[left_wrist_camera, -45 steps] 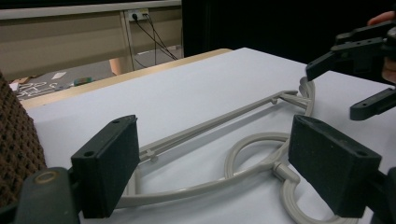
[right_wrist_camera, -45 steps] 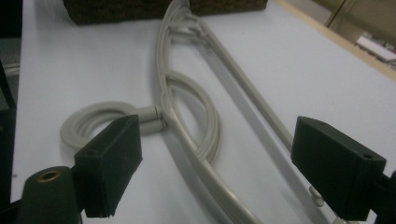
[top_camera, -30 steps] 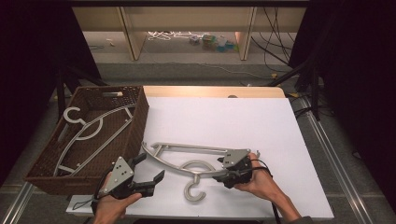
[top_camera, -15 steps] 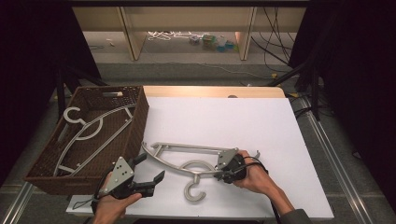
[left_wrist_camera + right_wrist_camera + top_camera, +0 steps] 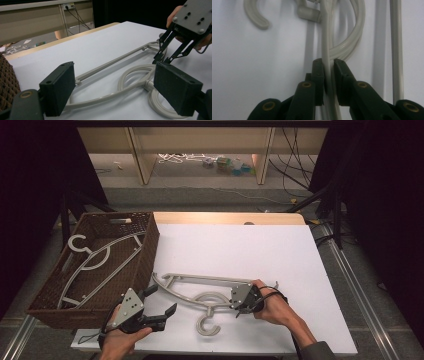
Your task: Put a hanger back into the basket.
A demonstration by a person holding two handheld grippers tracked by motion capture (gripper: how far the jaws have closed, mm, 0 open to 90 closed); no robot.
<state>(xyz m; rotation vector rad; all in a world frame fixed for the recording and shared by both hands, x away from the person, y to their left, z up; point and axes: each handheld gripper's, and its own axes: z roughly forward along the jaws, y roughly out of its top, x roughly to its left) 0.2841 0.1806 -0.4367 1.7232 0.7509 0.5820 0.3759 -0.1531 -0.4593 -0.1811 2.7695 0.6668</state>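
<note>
A pale plastic coat hanger [image 5: 200, 290] lies flat on the white tabletop [image 5: 240, 245], close to the near edge and a little left of the middle, its hook [image 5: 206, 327] curling toward the person and its straight bar [image 5: 200, 278] on the far side. The right gripper [image 5: 239, 306] has its fingers [image 5: 318, 75] clamped on one sloping arm of the hanger, just beside the neck; in the right gripper view the thin plastic strip [image 5: 327, 62] runs straight up between the two dark pads, which press on it from both sides. Those fingers have just been closing, and the hanger arm is what stands between them. The hand behind the right gripper rests on the tabletop near the near edge, with the cable looped over it.

The left gripper [image 5: 159, 301] hangs low over the tabletop's near-left corner, its fingers [image 5: 58, 87] spread wide and holding nothing. In the left gripper view the hanger's looped neck [image 5: 135, 77] lies between and beyond them, apart from both pads, with the right gripper pinching the hanger farther off.

A brown woven basket [image 5: 145, 255] sits off the tabletop's left edge, and a second pale hanger [image 5: 95, 257] lies slanted inside it, hook toward the far corner.
</note>
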